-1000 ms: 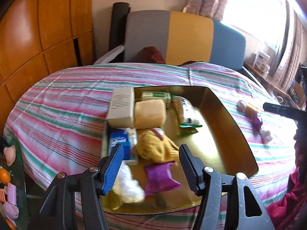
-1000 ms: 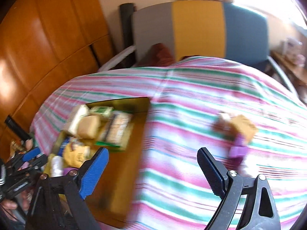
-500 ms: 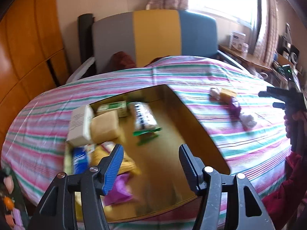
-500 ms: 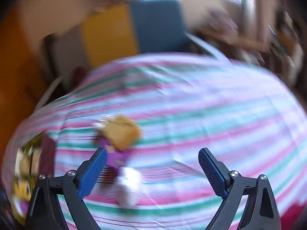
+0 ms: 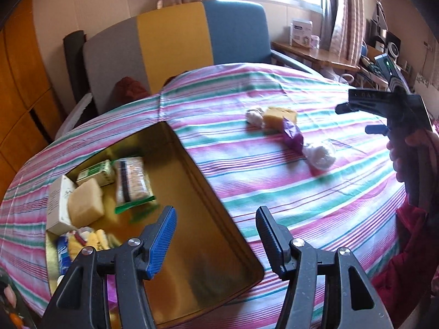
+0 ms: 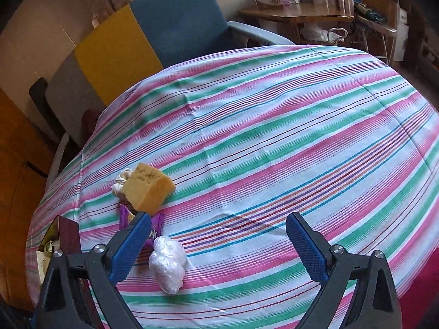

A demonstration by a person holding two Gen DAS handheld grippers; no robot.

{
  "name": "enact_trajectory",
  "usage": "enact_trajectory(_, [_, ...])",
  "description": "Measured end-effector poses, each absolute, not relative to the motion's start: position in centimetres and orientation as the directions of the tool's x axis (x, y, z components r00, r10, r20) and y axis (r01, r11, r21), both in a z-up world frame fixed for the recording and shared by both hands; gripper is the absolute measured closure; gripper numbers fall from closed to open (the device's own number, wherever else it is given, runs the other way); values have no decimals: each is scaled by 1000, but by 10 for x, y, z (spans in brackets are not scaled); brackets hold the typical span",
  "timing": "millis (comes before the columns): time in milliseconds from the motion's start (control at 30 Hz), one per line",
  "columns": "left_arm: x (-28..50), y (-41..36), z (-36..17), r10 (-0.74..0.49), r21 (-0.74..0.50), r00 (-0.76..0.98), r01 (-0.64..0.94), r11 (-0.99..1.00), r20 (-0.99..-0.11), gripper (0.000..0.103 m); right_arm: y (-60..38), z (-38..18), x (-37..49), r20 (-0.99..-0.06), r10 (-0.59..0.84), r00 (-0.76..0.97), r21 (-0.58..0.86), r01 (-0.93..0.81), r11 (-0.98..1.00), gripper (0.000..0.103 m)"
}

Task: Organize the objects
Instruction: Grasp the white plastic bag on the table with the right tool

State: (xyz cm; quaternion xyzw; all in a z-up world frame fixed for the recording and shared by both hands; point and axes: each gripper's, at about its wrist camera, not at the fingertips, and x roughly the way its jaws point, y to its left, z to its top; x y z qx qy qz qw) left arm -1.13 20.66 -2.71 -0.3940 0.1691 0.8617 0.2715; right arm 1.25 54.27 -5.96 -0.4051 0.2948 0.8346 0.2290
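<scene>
Fingers on my right gripper [image 6: 218, 242] are opening wide, empty, just right of the white crinkled plastic bundle [image 6: 167, 263] beside the purple wrapper [image 6: 153, 229]; closing off-centre could shove it away.

opening tool [image 6: 218, 246] above striped tablecloth [image 6: 274, 137]

Both wrist cameras look steeply down, fairly close, sharing the striped tablecloth [image 5: 274, 186] and probably the same sponge [image 6: 146, 187].
</scene>
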Motion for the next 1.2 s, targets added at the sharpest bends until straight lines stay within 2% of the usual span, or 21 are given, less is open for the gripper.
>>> enact_trajectory(167, [-10, 218, -34, 341, 68, -519, -618, -783, -784, 42, 542, -62, 12, -814, 119, -569, 321, -610, -725, 3])
enact_trajectory(333, [-8, 222, -40, 350, 48, -493, -628, -777, -796, 42, 529, -63, 4, -808, 18, -589, 364, -522, -772, 3])
enact_trajectory(467, [-10, 221, -42, 359, 25, -479, -627, -779, -801, 42, 508, -68, -7, -826, -30, -563, 333, -443, -833, 3])
enact_trajectory(667, [-11, 222, -42, 380, 6, -464, -640, -769, -800, 42, 488, -83, -20, -869, -8, -494, 233, -397, -888, 5])
enact_trajectory(733, [-12, 222, -41, 386, -3, -462, -639, -769, -798, 42, 483, -87, -25, -877, -2, -481, 206, -373, -905, 10])
enact_trajectory(833, [-15, 221, -39, 400, -24, -456, -635, -772, -795, 42, 471, -101, -33, -905, -7, -426, 161, -326, -932, 28])
enact_trajectory(867, [-16, 221, -38, 408, -38, -451, -633, -773, -794, 42, 468, -106, -36, -915, -1, -403, 139, -314, -939, 38])
enact_trajectory(900, [-17, 221, -38, 415, -48, -447, -632, -773, -793, 42, 465, -111, -39, -925, 19, -380, 106, -305, -946, 59])
enact_trajectory(933, [-18, 221, -36, 420, -58, -445, -629, -775, -791, 42, 463, -114, -41, -930, 36, -366, 81, -299, -951, 69])
enact_trajectory(1067, [-23, 224, -27, 447, -91, -452, -617, -781, -772, 42, 469, -107, -35, -917, 75, -391, 57, -316, -947, 70])
enact_trajectory(1200, [-28, 240, -24, 468, -120, -425, -628, -769, -775, 42, 492, -100, -25, -908, 152, -390, 32, -426, -904, 70])
